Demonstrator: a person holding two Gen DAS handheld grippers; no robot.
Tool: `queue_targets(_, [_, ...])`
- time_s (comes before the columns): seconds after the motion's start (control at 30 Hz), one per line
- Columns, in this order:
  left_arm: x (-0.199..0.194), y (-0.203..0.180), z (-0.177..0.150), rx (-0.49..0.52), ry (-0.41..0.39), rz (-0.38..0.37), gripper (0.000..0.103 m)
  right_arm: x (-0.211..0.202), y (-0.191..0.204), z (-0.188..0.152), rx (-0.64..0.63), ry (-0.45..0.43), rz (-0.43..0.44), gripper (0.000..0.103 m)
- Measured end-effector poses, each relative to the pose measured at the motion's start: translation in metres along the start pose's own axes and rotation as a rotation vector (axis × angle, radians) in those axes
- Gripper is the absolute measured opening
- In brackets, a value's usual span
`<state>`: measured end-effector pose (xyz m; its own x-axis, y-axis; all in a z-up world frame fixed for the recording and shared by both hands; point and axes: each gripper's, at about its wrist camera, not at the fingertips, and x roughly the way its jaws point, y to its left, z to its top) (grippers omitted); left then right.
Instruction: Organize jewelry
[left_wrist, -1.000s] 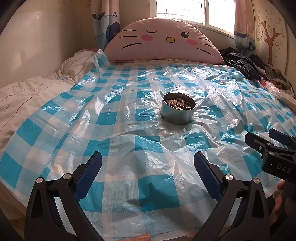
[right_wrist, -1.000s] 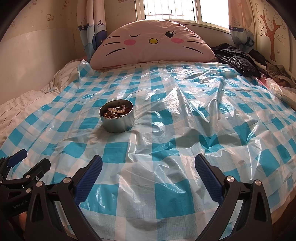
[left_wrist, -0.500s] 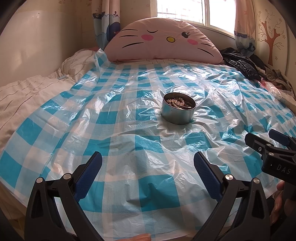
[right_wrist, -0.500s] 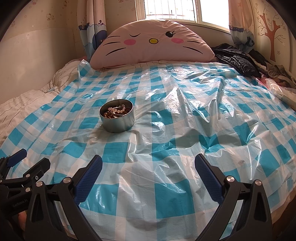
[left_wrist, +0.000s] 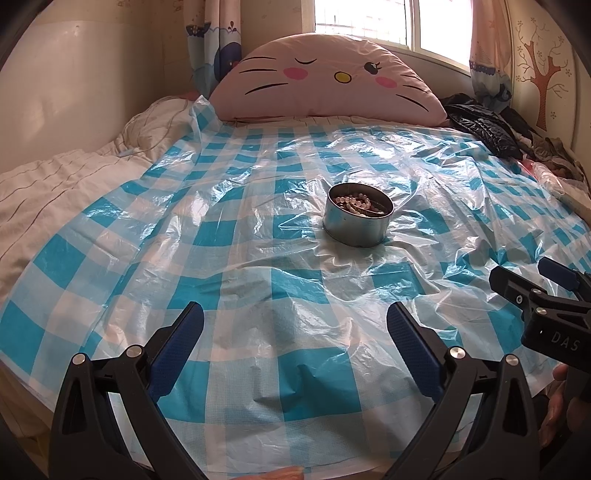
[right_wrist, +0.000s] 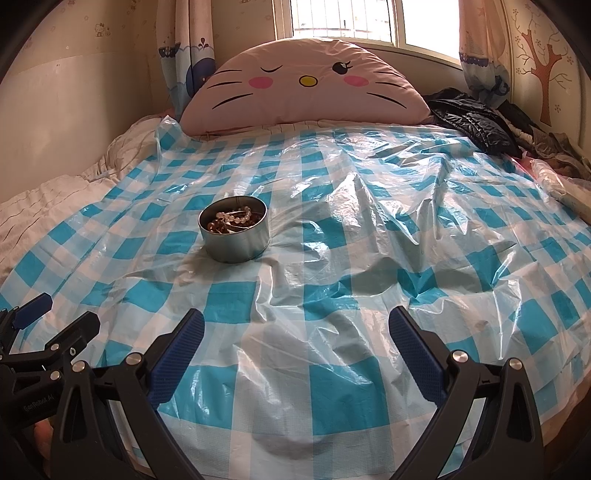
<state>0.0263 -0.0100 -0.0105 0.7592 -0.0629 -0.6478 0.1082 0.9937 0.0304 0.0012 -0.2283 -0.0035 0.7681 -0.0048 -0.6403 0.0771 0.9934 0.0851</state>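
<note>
A round metal tin (left_wrist: 357, 225) stands on a blue-and-white checked plastic sheet (left_wrist: 236, 280) spread over a bed. It holds beaded bracelets (left_wrist: 356, 202), pale and brown. The tin also shows in the right wrist view (right_wrist: 234, 240) with its beads (right_wrist: 231, 219). My left gripper (left_wrist: 295, 332) is open and empty, low at the near edge of the sheet, well short of the tin. My right gripper (right_wrist: 296, 334) is open and empty, to the right of the left one. Each gripper shows at the edge of the other's view (left_wrist: 539, 291) (right_wrist: 51, 332).
A pink cat-face cushion (left_wrist: 325, 85) leans at the head of the bed under a window. A black jacket (left_wrist: 480, 125) and other clothes lie at the far right. A white quilt (left_wrist: 55, 184) lies along the left.
</note>
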Motion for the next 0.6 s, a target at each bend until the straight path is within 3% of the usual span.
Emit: queue_targets(0.6, [0.0008, 0.0025, -0.0005, 0.000, 0.003, 0.001, 0.095, 0.0004, 0.0008, 0.0002, -0.003, 0.001, -0.002, 0.096])
